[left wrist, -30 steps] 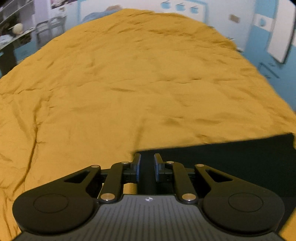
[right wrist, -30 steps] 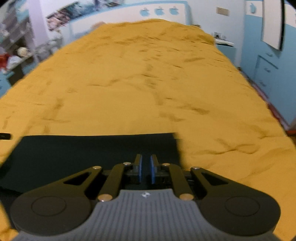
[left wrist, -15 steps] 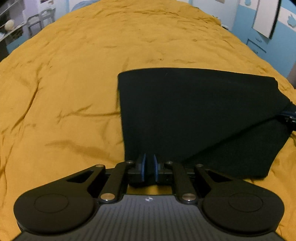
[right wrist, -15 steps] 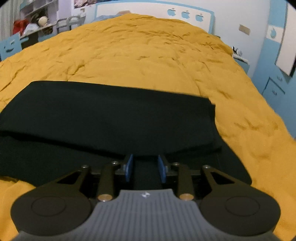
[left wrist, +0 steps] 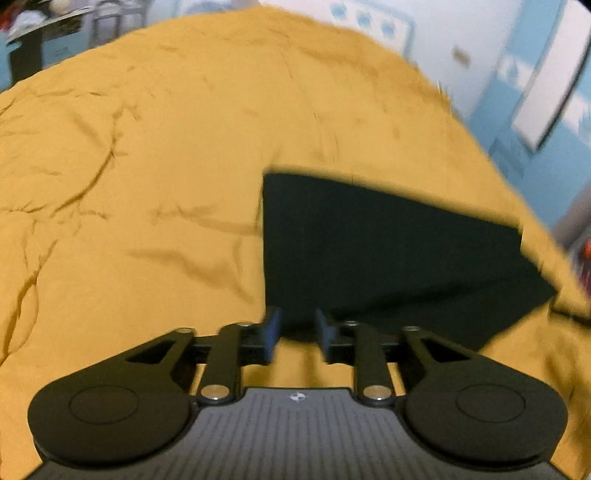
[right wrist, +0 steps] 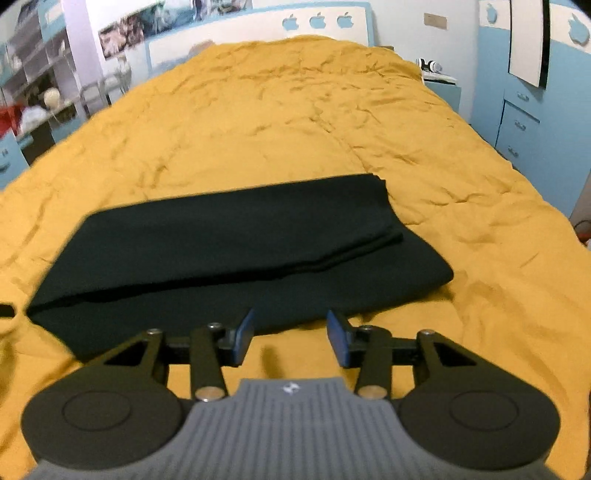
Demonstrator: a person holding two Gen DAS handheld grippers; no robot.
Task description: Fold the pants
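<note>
Black pants (right wrist: 236,251) lie folded in flat layers on the yellow bedspread (right wrist: 295,118), the upper layer set back from the near edge. My right gripper (right wrist: 290,334) is open and empty, just short of the pants' near edge. In the left wrist view the pants (left wrist: 369,251) lie ahead and to the right. My left gripper (left wrist: 295,336) is open and empty at the pants' near left corner, above the bedspread (left wrist: 147,166).
The bed runs far ahead to a white headboard (right wrist: 258,26). Blue drawers (right wrist: 517,122) and a nightstand (right wrist: 441,83) stand on the right. Shelves and a desk (right wrist: 33,107) stand on the left. The bed's right edge (right wrist: 569,221) drops off close by.
Both grippers have let go of the pants and opened. Both have pulled back toward me, so the folded pants now lie ahead of the fingertips. The right opened first.
</note>
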